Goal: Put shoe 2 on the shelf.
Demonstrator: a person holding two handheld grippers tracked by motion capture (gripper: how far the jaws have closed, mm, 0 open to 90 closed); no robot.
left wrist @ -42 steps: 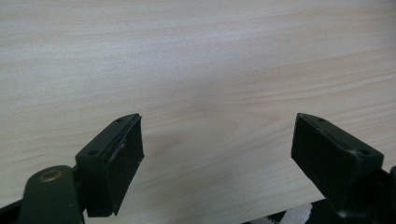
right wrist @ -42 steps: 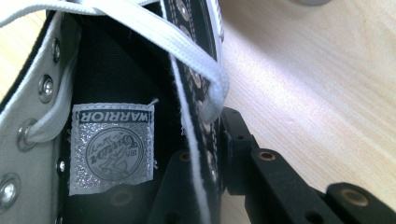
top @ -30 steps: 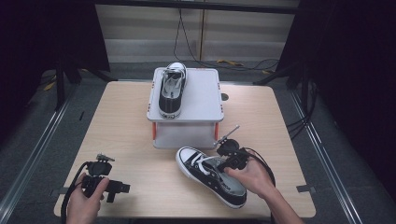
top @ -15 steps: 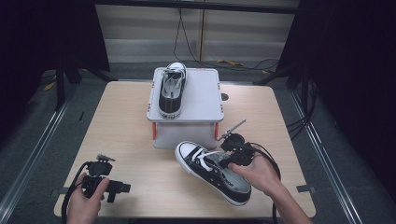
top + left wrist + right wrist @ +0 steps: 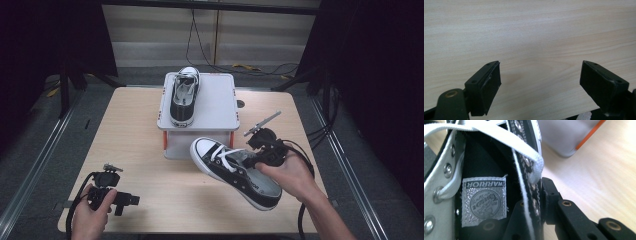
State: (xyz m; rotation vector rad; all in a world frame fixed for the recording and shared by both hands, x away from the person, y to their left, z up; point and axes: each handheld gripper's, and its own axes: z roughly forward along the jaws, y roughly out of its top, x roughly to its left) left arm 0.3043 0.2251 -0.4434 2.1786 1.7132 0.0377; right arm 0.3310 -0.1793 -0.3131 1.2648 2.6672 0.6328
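Observation:
A black sneaker (image 5: 235,172) with white laces and white toe cap hangs tilted above the table in front of the box, toe toward the box. My right gripper (image 5: 254,156) is shut on its side wall by the eyelets; in the right gripper view (image 5: 536,202) the canvas edge sits pinched between the jaws beside the tongue label (image 5: 484,200). A second black sneaker (image 5: 183,96) lies on the left half of the grey box lid (image 5: 217,102). My left gripper (image 5: 126,200) rests open near the table's front left corner, nothing between its fingers (image 5: 486,86).
The grey box (image 5: 200,145) with orange clips stands at the table's centre back. Bare wooden tabletop (image 5: 135,145) stretches left of it and in front. Cables (image 5: 300,155) trail from the right gripper, and dark floor and rails flank the table.
The right gripper has lifted the sneaker off the table and carried it up toward the box, toe now close to the box front. The left gripper has stayed put.

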